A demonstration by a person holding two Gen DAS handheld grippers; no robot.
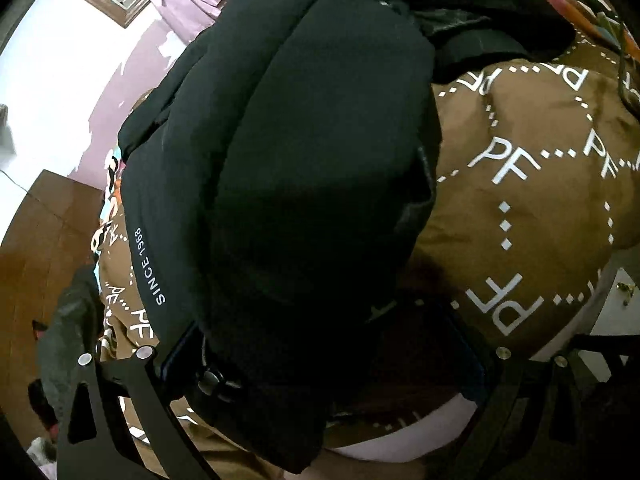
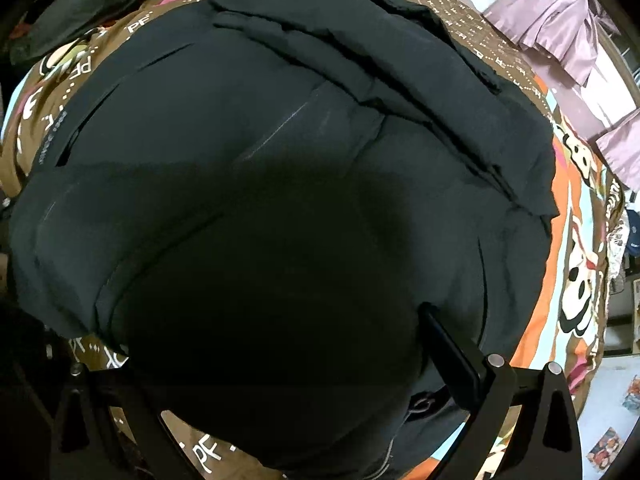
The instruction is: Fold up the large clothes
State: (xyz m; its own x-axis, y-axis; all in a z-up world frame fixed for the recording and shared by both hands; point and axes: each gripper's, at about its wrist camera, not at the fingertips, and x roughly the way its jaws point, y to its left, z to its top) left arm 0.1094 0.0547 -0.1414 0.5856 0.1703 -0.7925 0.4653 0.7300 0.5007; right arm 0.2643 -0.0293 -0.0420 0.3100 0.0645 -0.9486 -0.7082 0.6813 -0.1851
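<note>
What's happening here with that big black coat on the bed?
A person is folding a puffy black jacket on a bed covered by a brown patterned quilt, using a hand-held gripper in each hand. The left gripper stands wide, its fingers on either side of a thick folded part of the jacket. The right gripper sits low against the jacket, one of its fingers hidden by the fabric, so its grip is unclear. The jacket looks partly folded.

Black padded jacket (image 2: 280, 184) lay bunched on the bed.

It was a thick, quilted black garment, folded over on itself in puffy layers, with "SINCE 1968" printed in small white letters along one edge. It rested on the brown "PF"-patterned quilt (image 1: 520, 208), its bulk reaching close to the quilt's near edge.
</note>
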